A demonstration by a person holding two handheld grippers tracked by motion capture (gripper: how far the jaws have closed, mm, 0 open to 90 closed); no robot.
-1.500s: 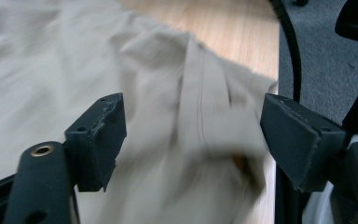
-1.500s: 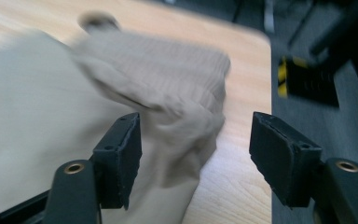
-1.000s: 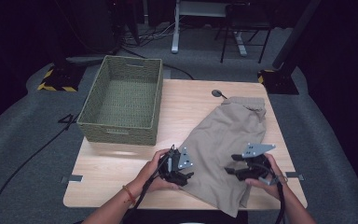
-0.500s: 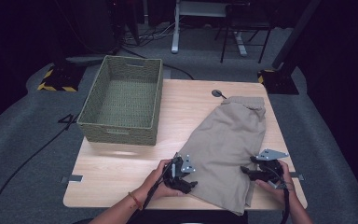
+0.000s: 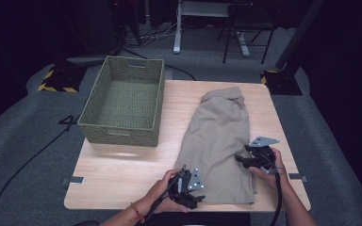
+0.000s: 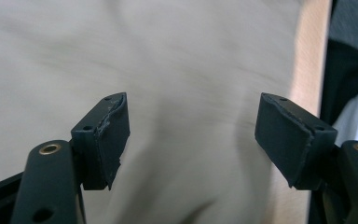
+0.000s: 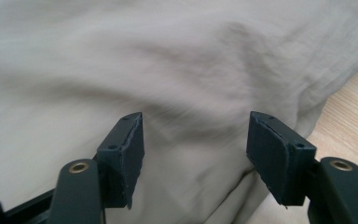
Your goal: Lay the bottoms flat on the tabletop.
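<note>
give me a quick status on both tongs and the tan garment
Left tongs open, right tongs open, both over cloth. Tan garment flat on table, ungripped. Green basket off to the left, nothing in the way.

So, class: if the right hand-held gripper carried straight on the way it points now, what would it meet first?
Most likely the beige garment. The right hand-held gripper has its jaws open with the cloth straight ahead, though the gap left between them is hard to judge.

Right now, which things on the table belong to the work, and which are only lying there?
In the work:
- beige garment
- left claw, open
- right claw, open

Lying about:
- green woven basket, apart from the garment
</note>
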